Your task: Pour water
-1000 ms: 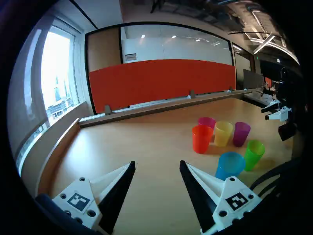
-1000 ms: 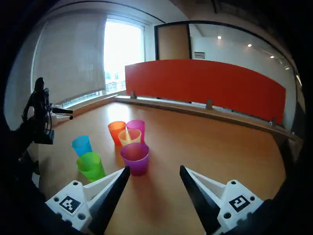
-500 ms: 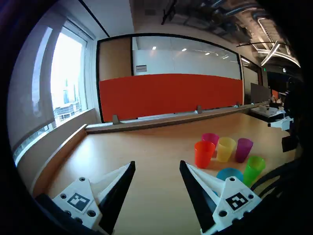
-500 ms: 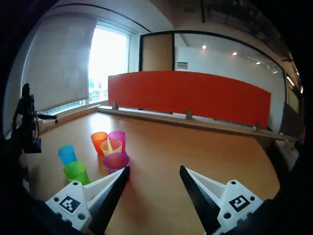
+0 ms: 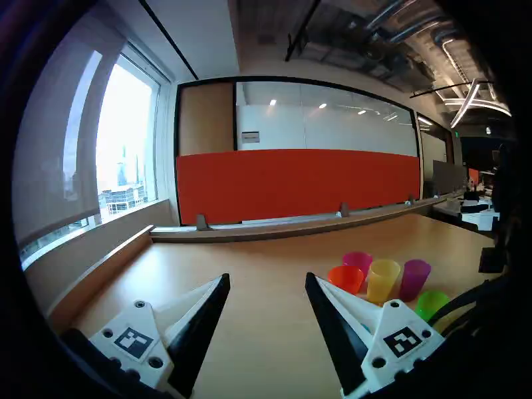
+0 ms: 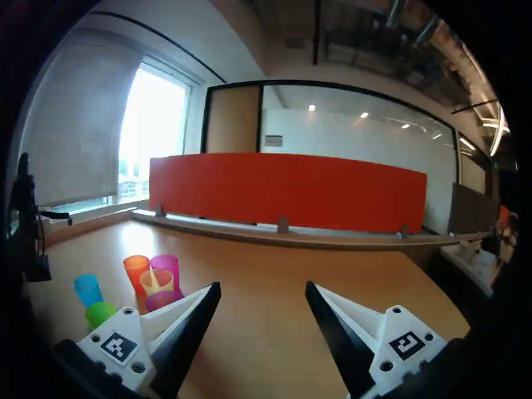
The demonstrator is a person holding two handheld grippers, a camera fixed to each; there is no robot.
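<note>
Several coloured plastic cups stand close together on a wooden table (image 5: 266, 253). In the left gripper view the orange cup (image 5: 346, 278), pink cup (image 5: 358, 259), yellow cup (image 5: 384, 279), purple cup (image 5: 415, 278) and green cup (image 5: 432, 302) sit low at the right, beyond my left gripper (image 5: 266, 279), which is open and holds nothing. In the right gripper view the orange cup (image 6: 136, 269), pink cup (image 6: 165, 263), yellow cup (image 6: 157, 282), blue cup (image 6: 88, 289) and green cup (image 6: 100, 311) sit at the lower left, partly behind a finger of my open, unloaded right gripper (image 6: 263, 287).
A long red divider panel (image 5: 292, 183) runs along the table's far edge. A bright window (image 5: 123, 166) and a low sill (image 5: 100, 249) border the table's left side. A dark stand with cables (image 6: 26, 233) rises at the left edge.
Both views have tilted upward, so the cups have slid lower in each. The blue cup has gone behind my left gripper's finger. Both grippers stay open.
</note>
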